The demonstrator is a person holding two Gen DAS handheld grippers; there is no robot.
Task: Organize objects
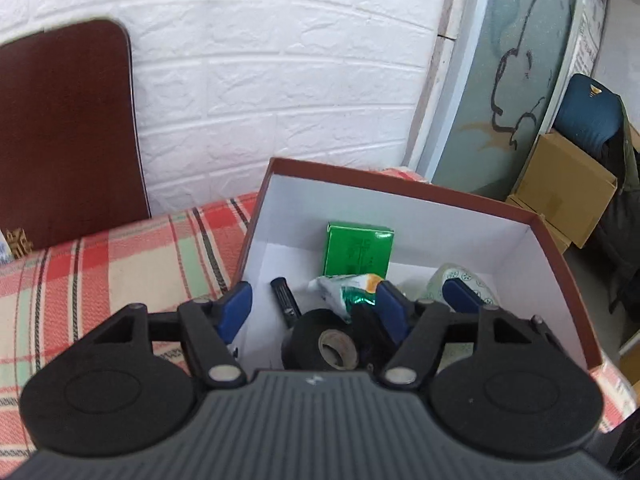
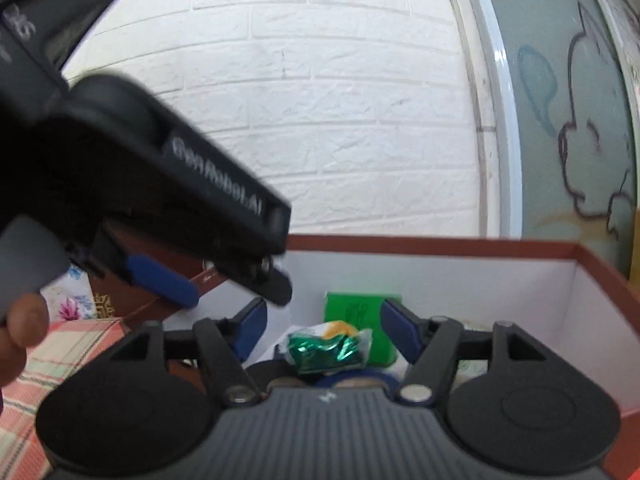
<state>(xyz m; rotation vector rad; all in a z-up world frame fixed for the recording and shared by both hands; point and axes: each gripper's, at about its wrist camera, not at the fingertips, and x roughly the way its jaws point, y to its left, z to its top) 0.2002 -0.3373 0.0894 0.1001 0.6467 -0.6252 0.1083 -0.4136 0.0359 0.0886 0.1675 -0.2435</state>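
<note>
An open box with a red-brown rim (image 1: pixel 404 184) (image 2: pixel 440 242) and white walls sits on a plaid cloth. Inside lie a green carton (image 1: pixel 358 252) (image 2: pixel 352 308), a black tape roll (image 1: pixel 320 338), a thin black stick (image 1: pixel 285 298), a crinkled green-and-orange packet (image 1: pixel 350 290) (image 2: pixel 328 348) and a patterned roll (image 1: pixel 464 280). My left gripper (image 1: pixel 316 312) (image 2: pixel 232 288) hovers open over the box's near left part, above the tape roll, with nothing touching its pads. My right gripper (image 2: pixel 324 328) is open too, with the packet below and clear of both fingers.
The plaid cloth (image 1: pixel 120 264) spreads left of the box. A dark brown chair back (image 1: pixel 68 128) stands against the white brick wall (image 1: pixel 280 80). Cardboard boxes (image 1: pixel 560 188) and a painted panel (image 1: pixel 512 80) are at the right. A person's hand (image 2: pixel 20 328) holds the left gripper.
</note>
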